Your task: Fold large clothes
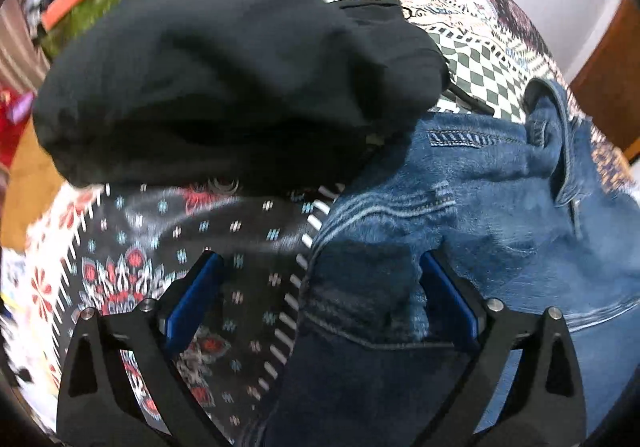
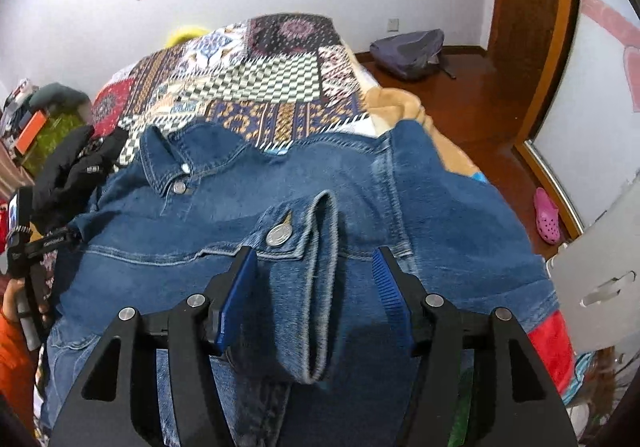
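Note:
A blue denim jacket [image 2: 280,183] lies spread on the patterned bedspread [image 2: 264,79]. Its collar is at the far left and a buttoned cuff [image 2: 304,239] lies folded over the middle. My right gripper [image 2: 316,271] is open just above the jacket, and the cuff and sleeve run between its blue pads. My left gripper [image 1: 320,267] is open over the jacket's left edge [image 1: 460,199]; a denim fold lies against its right pad. A black garment [image 1: 224,75] is heaped just beyond the left gripper.
The black garment also shows at the left in the right wrist view [image 2: 76,163]. A grey backpack [image 2: 412,51] and a pink clog [image 2: 546,215] lie on the wooden floor right of the bed. Clutter [image 1: 76,3] is stacked at the far left.

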Action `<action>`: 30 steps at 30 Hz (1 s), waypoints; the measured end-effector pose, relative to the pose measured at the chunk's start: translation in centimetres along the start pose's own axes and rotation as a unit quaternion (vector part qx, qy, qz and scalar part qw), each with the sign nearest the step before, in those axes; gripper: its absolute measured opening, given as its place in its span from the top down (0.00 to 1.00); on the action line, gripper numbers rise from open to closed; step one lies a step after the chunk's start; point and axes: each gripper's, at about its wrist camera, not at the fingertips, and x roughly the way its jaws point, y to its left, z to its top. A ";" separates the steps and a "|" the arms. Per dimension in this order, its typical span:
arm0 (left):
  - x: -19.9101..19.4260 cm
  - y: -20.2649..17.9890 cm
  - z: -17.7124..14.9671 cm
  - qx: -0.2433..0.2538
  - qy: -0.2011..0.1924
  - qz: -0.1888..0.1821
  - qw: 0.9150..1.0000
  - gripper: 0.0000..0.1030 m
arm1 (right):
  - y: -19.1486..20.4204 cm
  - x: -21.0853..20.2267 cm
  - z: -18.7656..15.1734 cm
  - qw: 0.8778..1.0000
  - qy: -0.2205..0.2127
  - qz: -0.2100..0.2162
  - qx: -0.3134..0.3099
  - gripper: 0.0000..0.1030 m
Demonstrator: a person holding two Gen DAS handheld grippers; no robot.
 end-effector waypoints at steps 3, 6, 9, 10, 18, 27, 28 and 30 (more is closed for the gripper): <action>-1.7 -0.3 -1.0 0.009 -0.006 0.001 1.000 0.04 | -1.0 -1.6 0.2 1.000 -0.018 0.000 0.014 0.46; -3.6 -1.9 -2.4 0.052 -0.020 0.011 0.998 0.04 | -2.6 -3.3 0.2 0.999 -0.034 0.000 0.038 0.45; -5.4 -3.6 -3.8 0.089 -0.030 0.009 0.996 0.04 | -4.6 -4.6 0.0 0.997 -0.047 -0.007 0.066 0.36; -6.3 -4.4 -4.2 0.100 -0.037 0.005 0.994 0.04 | -5.4 -5.1 -0.2 0.996 -0.052 -0.010 0.077 0.35; -11.5 -9.0 -4.9 0.123 -0.081 -0.035 0.988 0.04 | -12.2 -6.4 -3.0 0.981 -0.050 -0.009 0.185 0.33; -11.7 -15.9 -6.5 0.167 -0.084 -0.057 0.981 0.04 | -17.6 -3.3 -6.0 0.954 0.004 0.051 0.296 0.33; -11.5 -16.3 -6.8 0.172 -0.083 -0.058 0.980 0.04 | -18.0 -2.6 -6.1 0.949 0.010 0.065 0.307 0.33; -11.3 -17.3 -7.3 0.183 -0.078 -0.063 0.978 0.04 | -18.7 -1.5 -6.3 0.942 0.021 0.087 0.325 0.33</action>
